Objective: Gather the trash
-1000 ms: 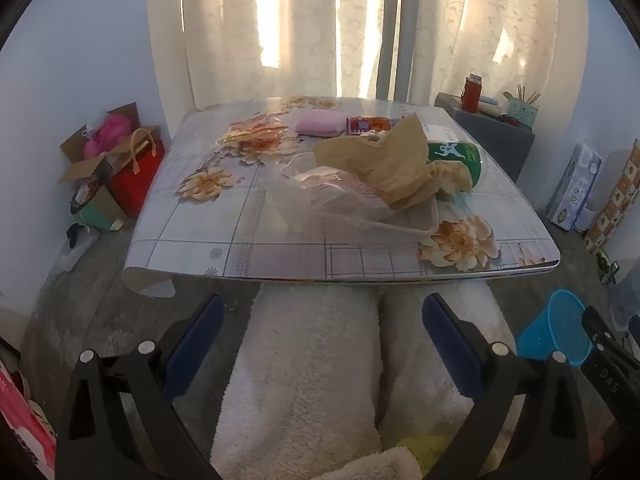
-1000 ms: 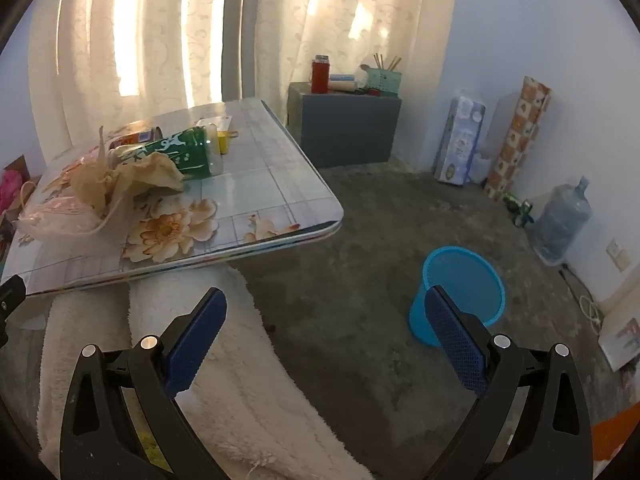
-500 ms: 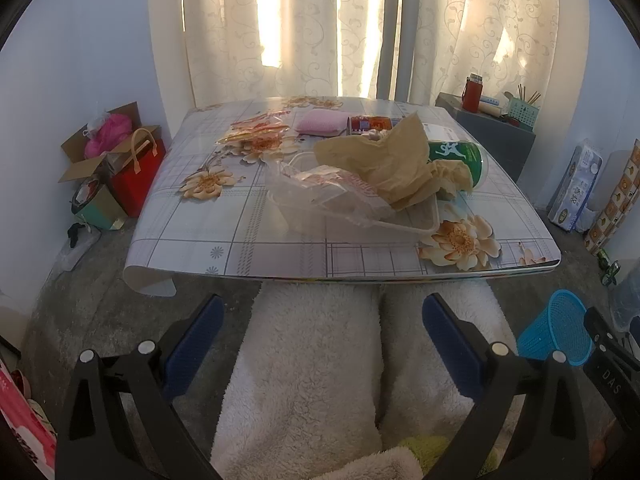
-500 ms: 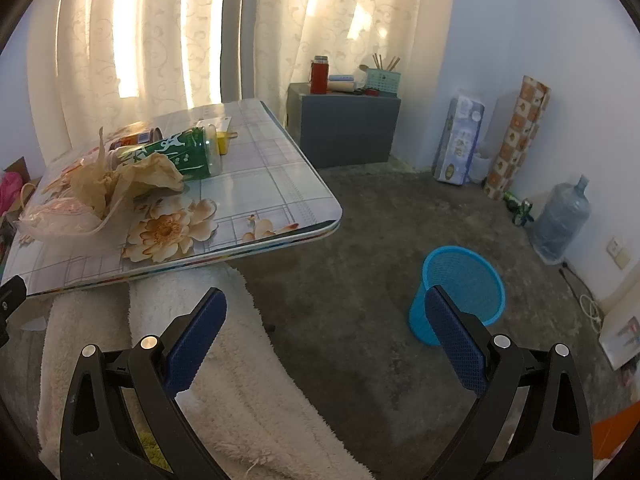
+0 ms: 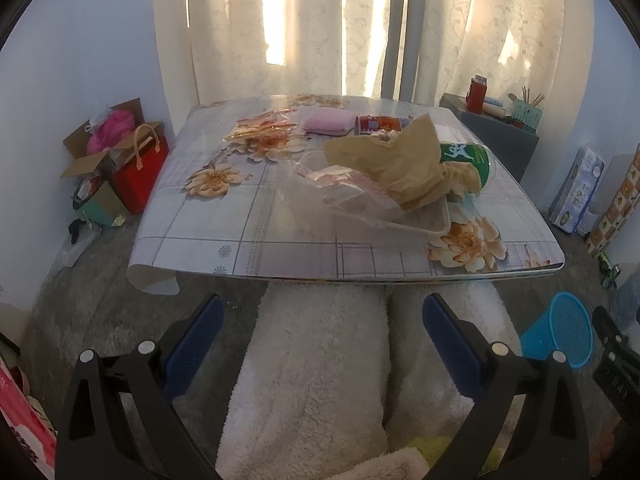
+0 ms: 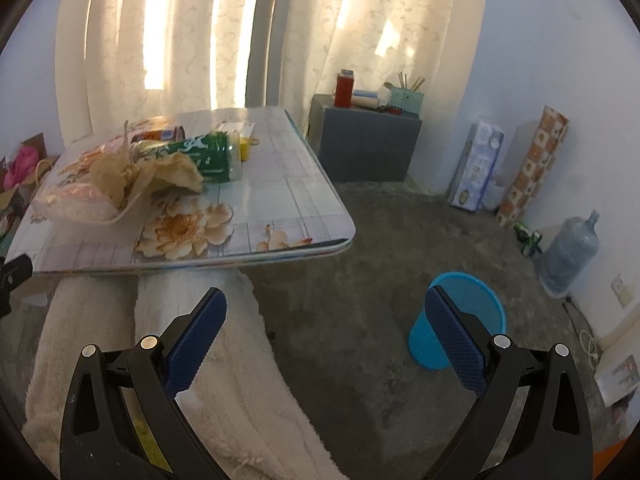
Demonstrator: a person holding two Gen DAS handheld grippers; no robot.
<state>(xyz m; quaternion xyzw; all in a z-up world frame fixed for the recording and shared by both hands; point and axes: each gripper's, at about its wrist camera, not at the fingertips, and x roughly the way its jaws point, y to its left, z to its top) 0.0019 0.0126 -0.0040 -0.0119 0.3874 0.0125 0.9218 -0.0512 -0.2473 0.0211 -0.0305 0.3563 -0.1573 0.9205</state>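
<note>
A low table (image 5: 240, 240) with a flowered cover carries trash: crumpled brown paper (image 5: 400, 164), a clear plastic bag (image 5: 340, 196), a green can (image 5: 468, 158), a red can (image 5: 380, 124) and a pink packet (image 5: 326, 123). The paper (image 6: 132, 176) and green can (image 6: 204, 152) also show in the right wrist view. A blue bin (image 6: 460, 320) stands on the floor right of the table; it also shows in the left wrist view (image 5: 560, 328). My left gripper (image 5: 320, 336) is open and empty, short of the table's near edge. My right gripper (image 6: 324, 328) is open and empty above the floor.
White fleece-covered legs (image 5: 320, 360) lie under the table's near edge. A red bag (image 5: 140, 168) and cardboard box (image 5: 100, 148) stand at the left. A grey cabinet (image 6: 368, 148), a tissue pack (image 6: 476, 164), a patterned roll (image 6: 536, 168) and a water bottle (image 6: 572, 252) line the right wall.
Both grippers have drawn back and up slightly, so the table and bin look a little farther. Both stay open and empty.
</note>
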